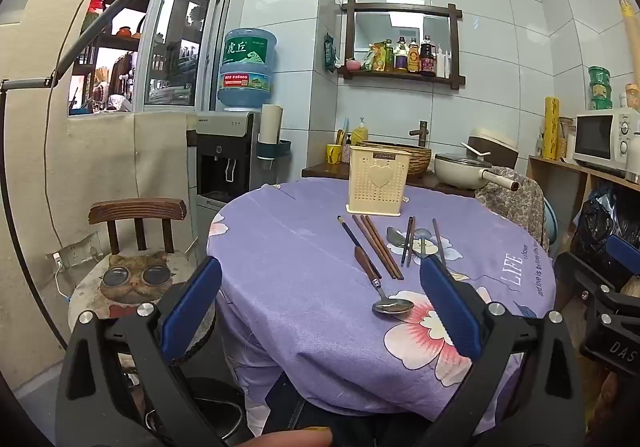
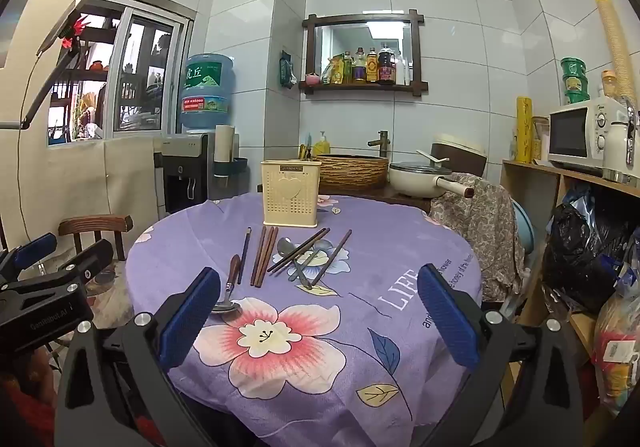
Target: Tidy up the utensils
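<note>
Status: nothing sorted yet, as far as I can judge; cream holder point(image 2: 291, 193) stands upright near far edge of table point(image 2: 400, 387), no handles showing above its rim; inside not visible, so can't confirm it's empty.

All utensils lie loose on the cloth, mid-table, just in front of holder:
- wood-handled spoon point(image 1: 380, 283): steel bowl toward near edge, dark brown handle pointing at holder; closest item to both grippers
- single dark chopstick point(image 2: 244, 255) just beside that handle, roughly parallel
- brown chopstick pair point(image 2: 264, 255), side by side, touching
- steel spoons point(image 2: 292, 255) in a crossed pile w/ dark chopsticks point(image 2: 300, 249) laid over them; exact spoon count unclear, looks like 2
- one more dark chopstick point(image 2: 332, 257) at right of the pile

Left gripper point(image 1: 320, 307): released, jaws at full spread, nothing between them; hovers off near edge, left side. Right gripper point(image 2: 318, 317): same, wide apart and empty, over near edge, big pink flower print between its fingers.

Materials/shapes: holder = rigid plastic box, perforated front w/ raised heart, small foot base; chopsticks = slim wood or lacquer rods, low profile on cloth, prob. fiddly to pinch; spoons = polished steel, slick, curved; tablecloth = purple woven fabric w/ floral print, soft, draped over round table, may bunch under a scrape.

Left to do: basically everything; each piece goes into the holder; crossed pile likely needs untangling first.
</note>
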